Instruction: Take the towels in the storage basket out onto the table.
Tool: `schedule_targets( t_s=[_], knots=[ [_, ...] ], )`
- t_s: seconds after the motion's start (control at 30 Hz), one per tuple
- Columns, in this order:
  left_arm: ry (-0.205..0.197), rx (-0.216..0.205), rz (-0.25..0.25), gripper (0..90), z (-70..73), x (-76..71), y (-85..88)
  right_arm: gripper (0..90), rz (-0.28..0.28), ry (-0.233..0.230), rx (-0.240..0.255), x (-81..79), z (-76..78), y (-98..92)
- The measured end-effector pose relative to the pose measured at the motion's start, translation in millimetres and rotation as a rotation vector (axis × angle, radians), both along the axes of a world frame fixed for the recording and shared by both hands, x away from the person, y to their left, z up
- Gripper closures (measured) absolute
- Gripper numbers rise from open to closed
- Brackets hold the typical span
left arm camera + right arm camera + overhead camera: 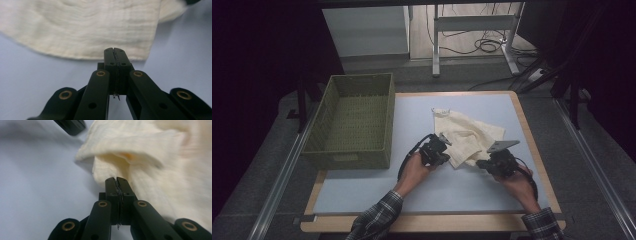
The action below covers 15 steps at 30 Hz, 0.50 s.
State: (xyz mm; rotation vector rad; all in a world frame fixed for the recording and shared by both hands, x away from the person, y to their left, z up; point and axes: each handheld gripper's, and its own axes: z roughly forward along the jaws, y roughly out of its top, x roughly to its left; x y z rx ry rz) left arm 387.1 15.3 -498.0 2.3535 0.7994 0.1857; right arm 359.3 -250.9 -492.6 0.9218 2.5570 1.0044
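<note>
Fingers (110, 57) of the left gripper (115, 49) were pressed flat together, tip to tip, right at the near hem of the cream cloth (82, 27); whether any fabric was pinched between them could not be told from the left gripper view. In the right gripper view the right gripper (116, 179) was likewise closed, its fingers (124, 185) meeting at a folded edge of the cloth (155, 165), and again it was unclear whether a fold was actually caught.

Seen from the high view, the cloth (464, 134) lay crumpled on the pale blue table (362, 192), with one corner reaching toward the far edge (a small tag or loop seemed to sit there). At the cloth's near left edge sat the left gripper (443, 156), held in the person's left hand (414, 170). At the cloth's near right corner sat the right gripper (482, 163), held in the right hand (514, 182). Both forearms wore plaid sleeves (377, 220).

Well to the left of the cloth stood a green woven basket (323, 127), rectangular and open-topped, resting on the left edge of the table. Beyond the cloth, past the table's far edge, white furniture legs (436, 45) and loose cables (484, 46) showed on the floor.
</note>
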Motion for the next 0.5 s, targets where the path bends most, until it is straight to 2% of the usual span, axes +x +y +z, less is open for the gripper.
schedule_targets(
  t_s=[0.1, 0.13, 0.2, 0.27, 0.3, 0.37, 0.43, 0.5],
  knots=[
    [-0.021, -0.007, 0.030, 89.9, 12.8, -4.4, 16.0, 88.4, -0.032, -0.024, 0.014, -3.7, 18.1, -20.3],
    [-0.027, -0.006, 0.041, 89.9, 16.7, -6.0, 20.7, 88.3, -0.069, -0.046, 0.015, -5.0, 30.6, -35.6],
    [-0.039, 0.001, 0.059, 89.9, 22.3, -8.7, 28.9, 88.2, -0.088, -0.050, 0.022, -5.1, 35.5, -42.7],
    [-0.037, 0.011, 0.071, 89.5, 22.0, -9.7, 34.5, 86.9, -0.120, -0.049, 0.021, -3.4, 41.4, -54.8],
    [-0.031, 0.007, 0.073, 86.0, 20.1, -9.8, 35.7, 84.3, -0.142, -0.052, 0.021, -2.6, 42.4, -59.5],
    [-0.022, -0.021, 0.050, 71.3, 14.1, -11.2, 33.6, 79.5, -0.153, -0.037, 0.049, -0.8, 42.5, -66.9],
    [-0.007, -0.024, 0.030, 64.8, 7.3, -12.7, 25.6, 77.4, -0.158, -0.031, 0.067, -2.3, 41.9, -70.7],
    [0.003, -0.021, -0.012, 59.2, 1.4, -13.7, 14.8, 75.6, -0.152, -0.023, 0.077, -5.2, 41.2, -72.1]
  ],
)
